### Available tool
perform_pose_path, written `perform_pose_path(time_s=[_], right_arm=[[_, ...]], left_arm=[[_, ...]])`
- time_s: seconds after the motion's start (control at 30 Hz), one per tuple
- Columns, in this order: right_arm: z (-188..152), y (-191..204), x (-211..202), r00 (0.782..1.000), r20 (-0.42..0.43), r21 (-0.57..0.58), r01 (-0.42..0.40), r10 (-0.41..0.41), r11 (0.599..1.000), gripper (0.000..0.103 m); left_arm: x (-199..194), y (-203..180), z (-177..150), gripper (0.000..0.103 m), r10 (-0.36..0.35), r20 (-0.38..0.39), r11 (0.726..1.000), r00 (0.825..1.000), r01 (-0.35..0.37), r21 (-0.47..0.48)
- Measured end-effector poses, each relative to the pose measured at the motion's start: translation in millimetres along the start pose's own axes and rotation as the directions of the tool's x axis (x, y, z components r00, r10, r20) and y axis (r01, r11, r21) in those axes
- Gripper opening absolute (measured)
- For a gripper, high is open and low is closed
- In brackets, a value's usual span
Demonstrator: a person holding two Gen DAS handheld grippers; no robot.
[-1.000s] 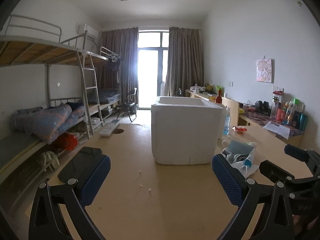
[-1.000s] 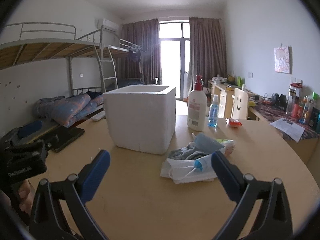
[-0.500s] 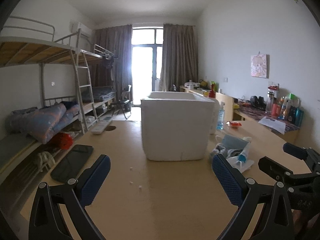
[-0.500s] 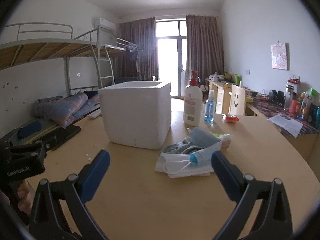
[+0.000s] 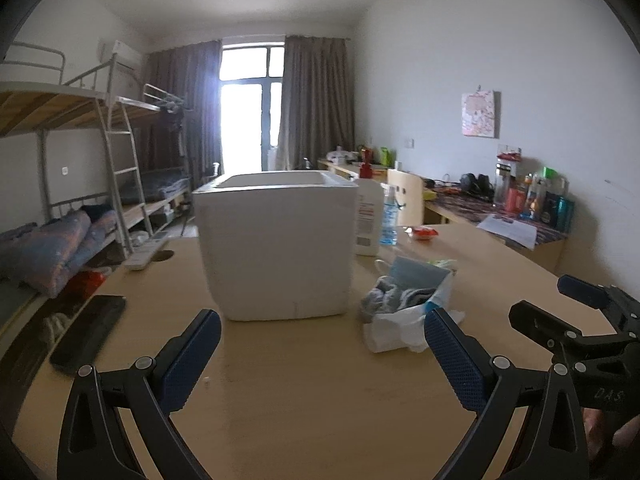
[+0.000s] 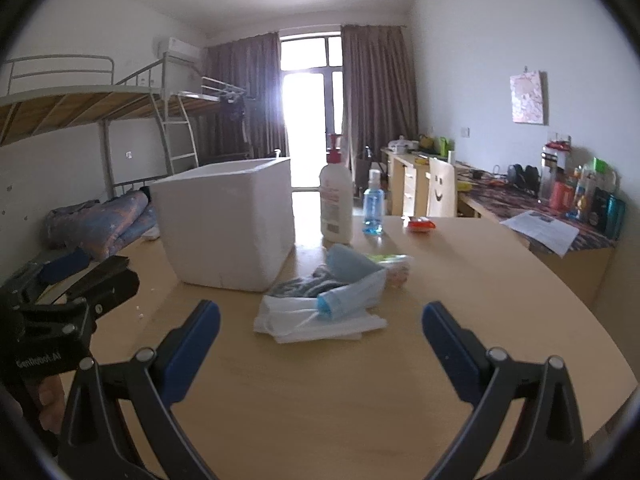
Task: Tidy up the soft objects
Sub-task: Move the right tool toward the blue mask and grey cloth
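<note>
Both tongs released, holding nothing: left tongs (image 5: 320,354), right tongs (image 6: 320,340) hover over the counter (image 6: 340,400). Soft pile (image 6: 324,304) of masks and a grey sock lies on the counter just beside the white foam box (image 6: 228,220), right of it.

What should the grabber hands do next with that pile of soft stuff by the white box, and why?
Probably ease the right gripper forward and down onto the pile of masks and socks. Both grippers are open and empty, the pile lies straight ahead between its fingers, and the foam box stands open right beside it.
</note>
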State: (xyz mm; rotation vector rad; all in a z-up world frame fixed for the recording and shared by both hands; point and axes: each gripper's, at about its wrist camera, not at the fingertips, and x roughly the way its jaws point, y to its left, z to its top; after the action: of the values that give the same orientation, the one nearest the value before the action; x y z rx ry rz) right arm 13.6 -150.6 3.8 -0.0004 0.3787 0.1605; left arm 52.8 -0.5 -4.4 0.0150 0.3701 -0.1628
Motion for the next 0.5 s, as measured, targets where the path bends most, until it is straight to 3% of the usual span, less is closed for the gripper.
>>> perform_pose_path(time_s=[0.5], right_arm=[[-2.8,-23.4,12.9,0.998,-0.059,0.024,0.031,-0.029,0.999,0.102]], left_arm=[[33.9,-11.6,4.7,0.102,-0.063,-0.089,0.997,0.994,0.067,0.032]])
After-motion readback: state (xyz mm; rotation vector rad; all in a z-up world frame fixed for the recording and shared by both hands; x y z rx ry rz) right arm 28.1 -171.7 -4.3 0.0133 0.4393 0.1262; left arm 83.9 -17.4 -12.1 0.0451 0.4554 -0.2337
